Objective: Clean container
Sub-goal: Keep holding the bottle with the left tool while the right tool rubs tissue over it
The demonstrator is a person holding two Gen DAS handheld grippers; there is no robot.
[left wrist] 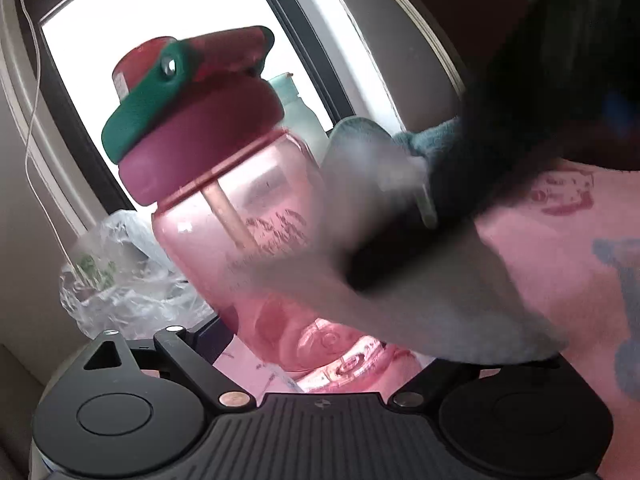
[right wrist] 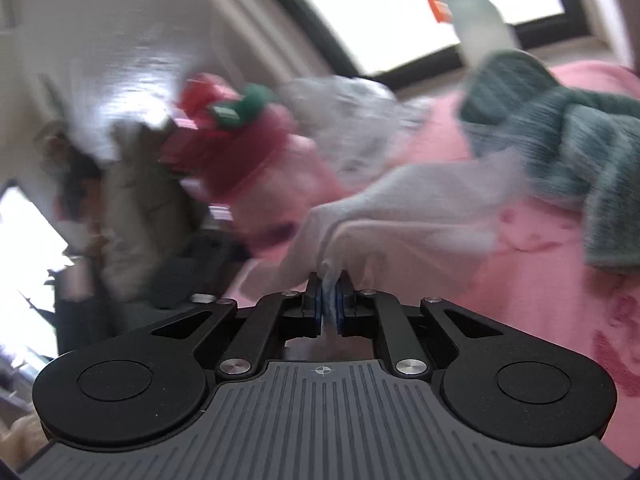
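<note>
A pink see-through bottle [left wrist: 256, 248] with a dark red lid and green flip cap [left wrist: 160, 92] fills the left wrist view, held tilted at its base in my left gripper [left wrist: 320, 360], whose fingers are mostly hidden by it. My right gripper [right wrist: 329, 300] is shut on a white cloth [right wrist: 400, 216]. The cloth [left wrist: 400, 280] lies blurred against the bottle's right side. The bottle [right wrist: 256, 160] also shows blurred in the right wrist view.
A teal towel [right wrist: 568, 144] lies on the pink printed tablecloth [right wrist: 520, 320]. A crumpled clear plastic bag [left wrist: 120, 280] sits behind the bottle. A pale spray bottle [right wrist: 476, 20] stands by the window [left wrist: 160, 0].
</note>
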